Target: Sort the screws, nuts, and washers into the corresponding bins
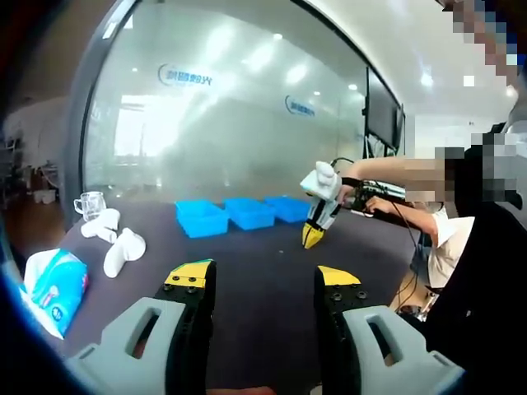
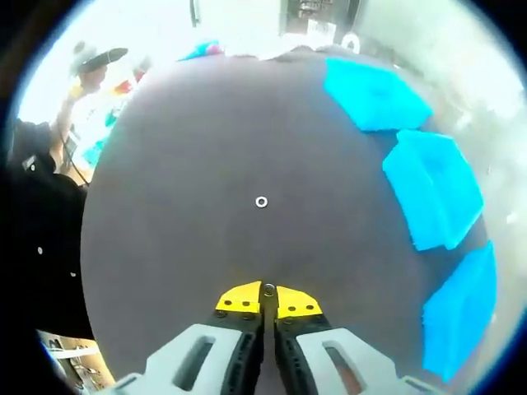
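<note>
Right tongs (image 2: 269,298) sit nearest the lens in the right gripper view, jaws pressed together with a small ring-shaped part, apparently a washer or nut (image 2: 269,289), pinched at the very tips. Ahead of them a second washer (image 2: 261,202) lies flat and alone on the dark bench (image 2: 181,206). Three blue bins (image 2: 432,193) line the bench edge to the right of that view, well apart from both parts.

Left tongs (image 1: 263,276) stand wide open and empty above the bench. Beyond them lie white objects (image 1: 123,249), a tissue pack (image 1: 56,284) and a clear cup (image 1: 90,203).

Risk: the tip-only hold is shallow. Any tilt or jolt on the way to the bins may drop the part, and it could roll off.
</note>
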A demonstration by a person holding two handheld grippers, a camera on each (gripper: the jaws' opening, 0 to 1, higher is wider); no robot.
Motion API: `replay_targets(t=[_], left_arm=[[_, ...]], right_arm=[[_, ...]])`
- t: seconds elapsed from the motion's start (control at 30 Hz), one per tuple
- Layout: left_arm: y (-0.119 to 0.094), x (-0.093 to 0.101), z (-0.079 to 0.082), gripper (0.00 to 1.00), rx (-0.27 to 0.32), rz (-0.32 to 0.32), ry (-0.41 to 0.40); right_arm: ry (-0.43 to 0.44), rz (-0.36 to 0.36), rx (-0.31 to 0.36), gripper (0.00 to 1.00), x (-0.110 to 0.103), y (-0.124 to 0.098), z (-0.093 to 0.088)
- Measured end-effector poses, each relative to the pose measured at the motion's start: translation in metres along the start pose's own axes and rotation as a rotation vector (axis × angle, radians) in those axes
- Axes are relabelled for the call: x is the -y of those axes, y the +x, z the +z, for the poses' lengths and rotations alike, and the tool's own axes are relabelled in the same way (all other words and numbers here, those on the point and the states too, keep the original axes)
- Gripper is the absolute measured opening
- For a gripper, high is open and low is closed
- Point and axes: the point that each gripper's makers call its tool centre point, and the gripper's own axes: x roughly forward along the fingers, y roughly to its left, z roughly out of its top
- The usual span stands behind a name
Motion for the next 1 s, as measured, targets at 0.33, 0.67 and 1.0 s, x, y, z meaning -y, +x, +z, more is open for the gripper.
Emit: replay_targets(t=[0.33, 0.67, 1.0], left_arm=[[0.003, 0.004, 0.004, 0.47, 0.007, -0.008, 0.007], [0.011, 0.016, 0.010, 0.47, 0.004, -0.033, 0.026], [0.013, 0.015, 0.008, 0.47, -0.002, -0.032, 0.025]], right_arm=[[0.038, -0.051, 0.128, 0.00, -0.003, -0.021, -0.005], [-0.031, -0.074, 0.138, 0.10, -0.009, -0.029, -0.015], [-0.117, -0.050, 0.131, 0.29, -0.013, -0.029, -0.010]])
